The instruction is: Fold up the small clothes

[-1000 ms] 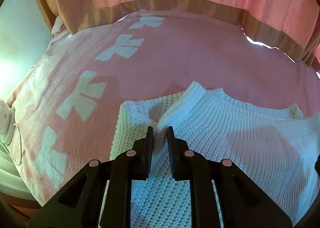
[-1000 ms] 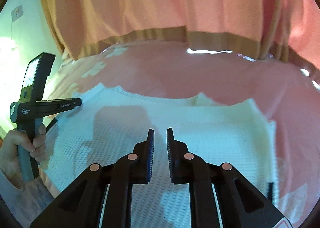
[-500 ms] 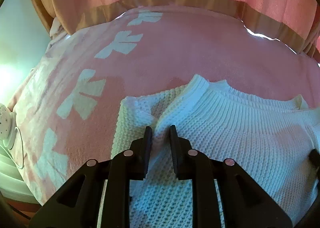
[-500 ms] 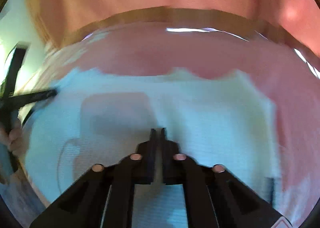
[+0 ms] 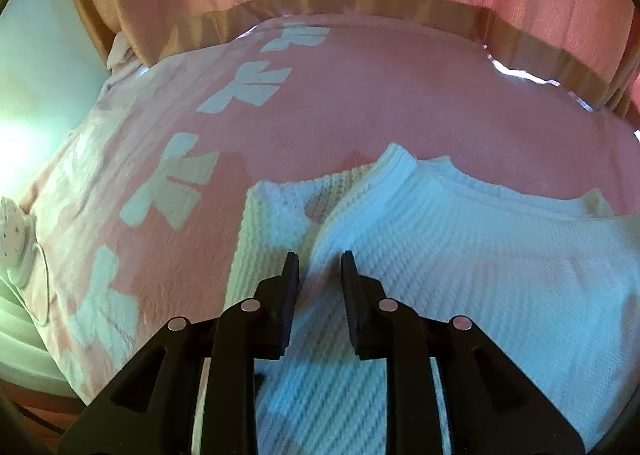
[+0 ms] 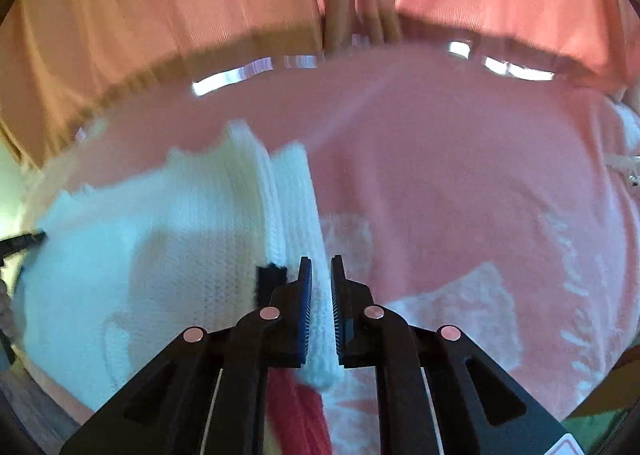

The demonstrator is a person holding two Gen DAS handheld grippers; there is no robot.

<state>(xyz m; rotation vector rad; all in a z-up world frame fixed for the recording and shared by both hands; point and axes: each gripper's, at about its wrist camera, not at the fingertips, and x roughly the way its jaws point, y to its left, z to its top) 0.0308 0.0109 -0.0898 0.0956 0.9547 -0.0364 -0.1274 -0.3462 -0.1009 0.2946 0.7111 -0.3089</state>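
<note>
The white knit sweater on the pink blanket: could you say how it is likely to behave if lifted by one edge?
The white knit sweater would probably droop: its folded edge already bends softly. The chunky textured knit should grip rather than slip. It looks light, so the pink blanket beneath may stay put.

Both wrist cameras look steeply down, close over the same white sweater (image 5: 460, 255) on the pink blanket (image 5: 360, 107).

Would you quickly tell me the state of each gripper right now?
Left gripper: jaws opening over the white sweater, gripping nothing.
Right gripper: jaws opening, the sweater's edge between them.
</note>
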